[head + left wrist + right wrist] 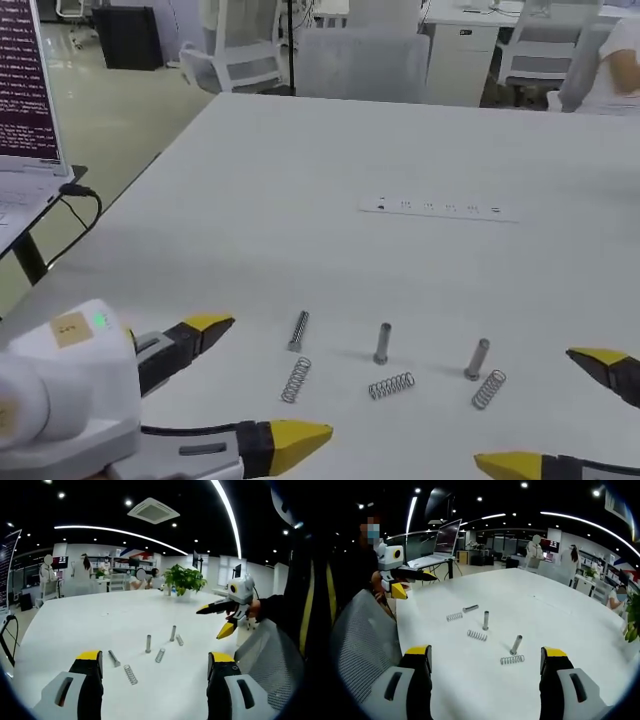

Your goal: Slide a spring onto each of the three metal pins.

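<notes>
The left gripper (155, 656) and right gripper (486, 651) gape; two pins (382, 343) (478, 358) stand upright, third pin (298, 330) lies flat.

The white table (300, 180) had a smooth matte top. I used the middle pin (382, 343) as my reference, and it stood upright on the surface. To its left in the head view, the left pin (298, 330) lay on its side. To its right, the right pin (477, 359) stood on its base and looked a bit tilted. Three springs lay flat on the near side. The middle spring (391, 385) was just in front of the middle pin, the left spring (296, 380) was near-left of it, and the right spring (488, 389) was near-right. None of them was on a pin. Well beyond the middle pin, a white socket strip (438, 209) sat flush in the tabletop.
</notes>
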A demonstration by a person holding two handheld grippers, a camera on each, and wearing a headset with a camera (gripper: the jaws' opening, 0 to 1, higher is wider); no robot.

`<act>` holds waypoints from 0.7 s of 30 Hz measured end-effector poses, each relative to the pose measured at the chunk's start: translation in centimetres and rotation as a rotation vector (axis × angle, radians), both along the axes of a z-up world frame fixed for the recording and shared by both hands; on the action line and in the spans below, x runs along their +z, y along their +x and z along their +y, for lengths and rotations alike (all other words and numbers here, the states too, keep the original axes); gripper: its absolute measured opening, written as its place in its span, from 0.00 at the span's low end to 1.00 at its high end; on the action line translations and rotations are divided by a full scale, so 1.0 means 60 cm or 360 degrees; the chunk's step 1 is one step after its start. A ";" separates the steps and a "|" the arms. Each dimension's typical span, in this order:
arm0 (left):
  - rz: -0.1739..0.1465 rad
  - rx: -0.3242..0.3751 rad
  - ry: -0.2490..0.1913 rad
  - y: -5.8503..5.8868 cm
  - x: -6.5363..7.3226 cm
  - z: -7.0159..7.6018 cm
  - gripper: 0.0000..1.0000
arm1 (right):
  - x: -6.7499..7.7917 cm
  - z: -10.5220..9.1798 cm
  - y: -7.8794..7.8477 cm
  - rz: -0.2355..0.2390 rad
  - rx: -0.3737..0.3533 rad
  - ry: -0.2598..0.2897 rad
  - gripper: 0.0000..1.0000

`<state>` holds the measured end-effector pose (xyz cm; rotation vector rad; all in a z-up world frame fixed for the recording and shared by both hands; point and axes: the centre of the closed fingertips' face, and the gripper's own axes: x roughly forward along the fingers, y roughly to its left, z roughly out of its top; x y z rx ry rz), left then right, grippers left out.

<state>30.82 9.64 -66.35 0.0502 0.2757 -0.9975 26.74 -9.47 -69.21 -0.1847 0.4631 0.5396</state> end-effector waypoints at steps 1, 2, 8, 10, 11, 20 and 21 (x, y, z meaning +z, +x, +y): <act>-0.0001 0.0003 -0.0002 0.001 0.000 0.001 0.84 | 0.000 0.000 0.000 0.0000 0.0001 -0.0001 0.89; 0.0001 0.0005 -0.0003 0.002 0.001 0.001 0.84 | 0.000 0.000 0.000 0.0000 0.0002 -0.0002 0.89; -0.0004 0.0011 0.0008 0.006 0.002 0.004 0.83 | 0.008 0.000 0.006 -0.0015 0.0007 -0.0003 0.89; -0.0010 0.0010 0.0015 0.009 0.005 0.004 0.83 | 0.009 0.001 0.007 -0.0021 0.0010 -0.0001 0.89; -0.0014 0.0009 0.0017 0.010 0.006 0.003 0.83 | 0.009 0.002 0.007 -0.0021 0.0012 0.0001 0.89; -0.0019 0.0011 0.0043 0.025 0.007 0.012 0.83 | 0.005 -0.001 0.003 -0.0016 0.0002 0.0012 0.89; -0.0018 0.0010 0.0049 0.028 0.006 0.014 0.82 | 0.005 -0.001 0.003 -0.0015 0.0002 0.0012 0.89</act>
